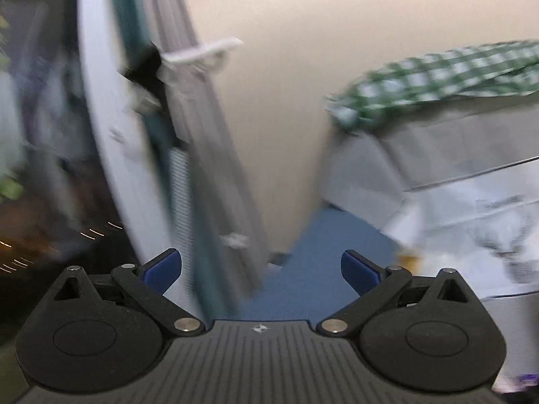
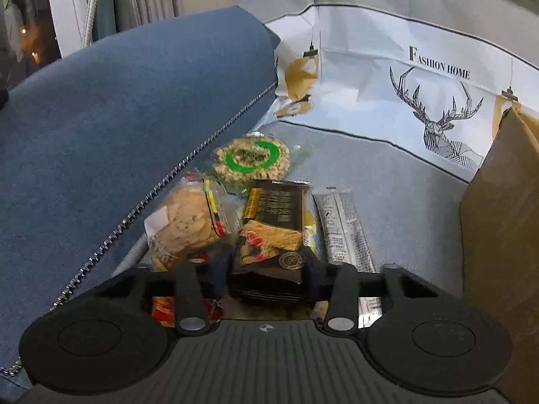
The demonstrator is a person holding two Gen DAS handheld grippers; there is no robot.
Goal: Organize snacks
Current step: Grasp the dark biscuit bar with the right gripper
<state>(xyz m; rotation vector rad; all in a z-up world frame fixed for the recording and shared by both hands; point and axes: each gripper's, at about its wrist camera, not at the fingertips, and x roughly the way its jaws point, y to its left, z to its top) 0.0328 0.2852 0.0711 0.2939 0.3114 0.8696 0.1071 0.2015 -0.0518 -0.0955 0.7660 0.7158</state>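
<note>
In the right wrist view my right gripper [image 2: 267, 266] is shut on a black snack packet [image 2: 273, 232] with a cracker picture, held over the inside of a fabric storage box [image 2: 387, 77] with a deer print. In the box lie a round rice cake with a green ring [image 2: 252, 161], a clear bag of cookies [image 2: 188, 225] and a silver stick packet [image 2: 343, 229]. In the left wrist view my left gripper [image 1: 261, 269] is open and empty, raised and pointing at the wall; the view is blurred.
The box's blue lid flap [image 2: 118, 128] with a zipper lies open on the left. A brown cardboard piece [image 2: 498, 229] stands at the right. The left wrist view shows a curtain [image 1: 188, 128], a window frame [image 1: 101, 107], a green checked cloth [image 1: 438, 77] and the box's outer side [image 1: 454, 168].
</note>
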